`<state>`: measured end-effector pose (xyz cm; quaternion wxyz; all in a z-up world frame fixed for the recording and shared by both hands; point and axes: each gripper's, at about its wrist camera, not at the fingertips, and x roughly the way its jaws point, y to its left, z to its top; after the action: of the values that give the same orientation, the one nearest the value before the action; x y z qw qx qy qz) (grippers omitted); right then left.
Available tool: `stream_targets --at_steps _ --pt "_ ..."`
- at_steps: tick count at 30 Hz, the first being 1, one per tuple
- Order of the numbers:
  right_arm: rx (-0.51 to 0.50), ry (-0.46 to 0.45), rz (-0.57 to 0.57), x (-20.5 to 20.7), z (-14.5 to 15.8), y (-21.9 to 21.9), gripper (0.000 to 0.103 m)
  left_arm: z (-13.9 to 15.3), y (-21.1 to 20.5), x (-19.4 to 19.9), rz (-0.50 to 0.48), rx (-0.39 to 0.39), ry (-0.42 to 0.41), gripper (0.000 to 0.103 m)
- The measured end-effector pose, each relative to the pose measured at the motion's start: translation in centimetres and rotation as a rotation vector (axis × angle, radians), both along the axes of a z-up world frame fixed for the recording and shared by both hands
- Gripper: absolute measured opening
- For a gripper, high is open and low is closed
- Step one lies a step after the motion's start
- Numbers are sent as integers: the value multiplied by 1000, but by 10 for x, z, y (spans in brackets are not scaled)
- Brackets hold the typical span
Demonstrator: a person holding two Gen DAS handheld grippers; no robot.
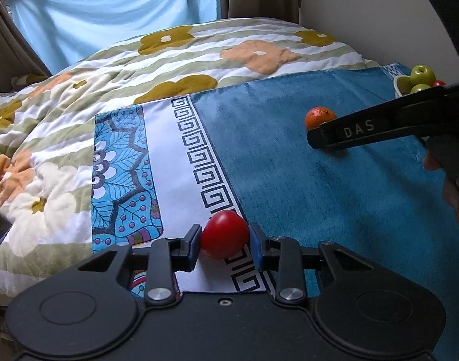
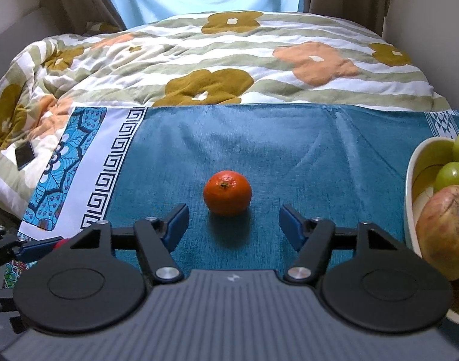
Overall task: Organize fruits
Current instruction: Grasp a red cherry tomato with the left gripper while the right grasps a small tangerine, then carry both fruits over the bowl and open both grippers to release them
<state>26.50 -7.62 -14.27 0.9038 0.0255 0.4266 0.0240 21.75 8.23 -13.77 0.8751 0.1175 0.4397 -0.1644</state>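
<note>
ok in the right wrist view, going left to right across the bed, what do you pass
phone on the quilt → patterned white towel border → orange on the blue towel → bowl of green apples at the right edge

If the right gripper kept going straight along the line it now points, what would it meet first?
Most likely the orange mandarin, which sits centred just ahead of the right gripper and its open jaws, on the blue towel. Nothing else shows in that line, though depth is hard to judge.
</note>
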Motion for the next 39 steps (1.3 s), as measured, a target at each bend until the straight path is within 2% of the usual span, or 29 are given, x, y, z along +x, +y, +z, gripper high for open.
stream_targets --at_steps 8,13,16,21,27,39 --pt "-6 -3 20 10 -3 5 71 0 7 -4 37 -3 5 37" --pt "-20 -5 33 14 -5 12 63 1 11 -8 64 -1 7 37" --pt "-47 -22 28 14 -6 12 52 2 13 -11 98 7 4 37" --pt "-22 -35 28 10 -1 6 51 12 16 -18 161 0 -17 37" --pt "-8 -75 43 -7 24 -5 51 38 7 -31 207 -18 -61 37" --pt "40 -120 82 -52 75 -57 51 92 -49 -57 205 -68 -103 37"
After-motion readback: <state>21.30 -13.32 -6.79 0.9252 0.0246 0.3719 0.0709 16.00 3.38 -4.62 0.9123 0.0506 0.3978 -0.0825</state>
